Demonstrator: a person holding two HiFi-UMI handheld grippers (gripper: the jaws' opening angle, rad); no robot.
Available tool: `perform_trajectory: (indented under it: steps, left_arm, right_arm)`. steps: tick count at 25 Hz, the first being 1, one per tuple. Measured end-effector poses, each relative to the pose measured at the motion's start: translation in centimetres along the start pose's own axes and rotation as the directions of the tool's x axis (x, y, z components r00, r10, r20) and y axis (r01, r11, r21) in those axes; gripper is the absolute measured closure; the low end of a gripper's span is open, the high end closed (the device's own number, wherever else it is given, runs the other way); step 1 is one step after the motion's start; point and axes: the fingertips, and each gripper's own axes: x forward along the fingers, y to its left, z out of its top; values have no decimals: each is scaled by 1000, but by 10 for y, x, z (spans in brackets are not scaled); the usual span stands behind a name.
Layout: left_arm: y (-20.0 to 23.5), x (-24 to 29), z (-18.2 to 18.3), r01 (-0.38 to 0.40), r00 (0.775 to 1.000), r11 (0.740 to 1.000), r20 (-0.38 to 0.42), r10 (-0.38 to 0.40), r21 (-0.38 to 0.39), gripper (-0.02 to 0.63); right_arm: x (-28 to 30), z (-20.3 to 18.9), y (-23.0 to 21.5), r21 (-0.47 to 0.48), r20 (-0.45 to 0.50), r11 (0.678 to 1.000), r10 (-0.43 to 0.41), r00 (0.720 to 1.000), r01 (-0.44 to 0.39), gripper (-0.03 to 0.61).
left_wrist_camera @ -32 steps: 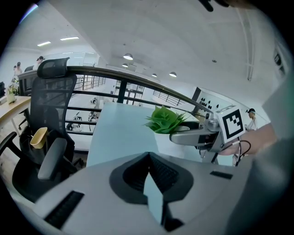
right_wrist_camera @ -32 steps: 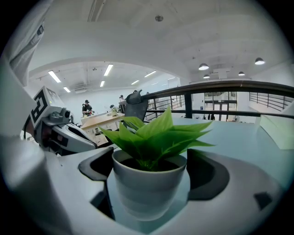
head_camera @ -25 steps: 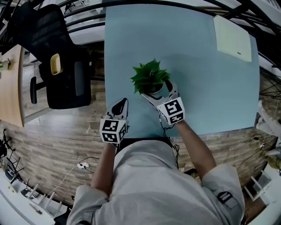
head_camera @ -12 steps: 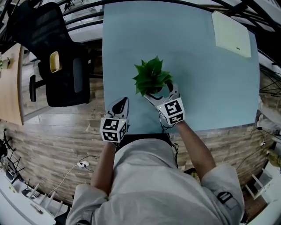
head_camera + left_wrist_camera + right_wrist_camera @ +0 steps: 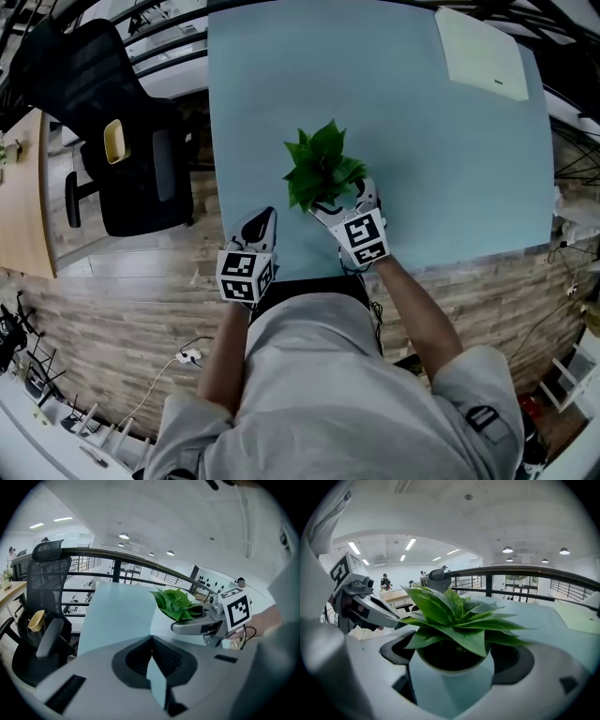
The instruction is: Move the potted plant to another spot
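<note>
A potted plant [image 5: 322, 172] with broad green leaves and a pale pot [image 5: 452, 679] sits between the jaws of my right gripper [image 5: 343, 194], which is shut on the pot over the near part of the light blue table [image 5: 422, 150]. In the right gripper view the leaves [image 5: 454, 616] fill the middle and the jaws press the pot from both sides. My left gripper [image 5: 264, 219] is shut and empty at the table's near left edge, to the left of the plant. From the left gripper [image 5: 152, 641] view, the plant [image 5: 178, 604] and the right gripper [image 5: 206, 623] show to the right.
A black office chair [image 5: 122, 141] stands left of the table, beside a wooden desk [image 5: 23, 197]. A pale flat board [image 5: 478, 52] lies at the table's far right corner. Black railings run behind the table. The floor is wood.
The plant in my right gripper looks slightly larger and hides more of its pot, as if raised a little. My left gripper has stayed put. The head view has shifted.
</note>
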Motion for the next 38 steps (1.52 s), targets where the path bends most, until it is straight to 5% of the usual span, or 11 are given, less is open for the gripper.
perform_trajectory:
  steps: [8, 30, 34, 38]
  left_arm:
    - [-16, -7, -5, 5, 1000, 999, 2, -5, 41, 601]
    - [-16, -38, -37, 37, 999, 999, 41, -36, -18, 601]
    - [-18, -37, -50, 64, 997, 997, 42, -62, -48, 601]
    - [-38, -34, -58, 123, 992, 991, 35, -122, -42, 601]
  right_arm:
    - [-2, -4, 2, -8, 6, 1000, -19, 1000, 20, 78]
    - [-33, -43, 11, 1, -101, 991, -136, 985, 137, 81]
    - [-49, -56, 22, -10, -143, 987, -158, 977, 158, 153]
    - [-81, -79, 26, -55, -227, 975, -221, 948, 214, 351]
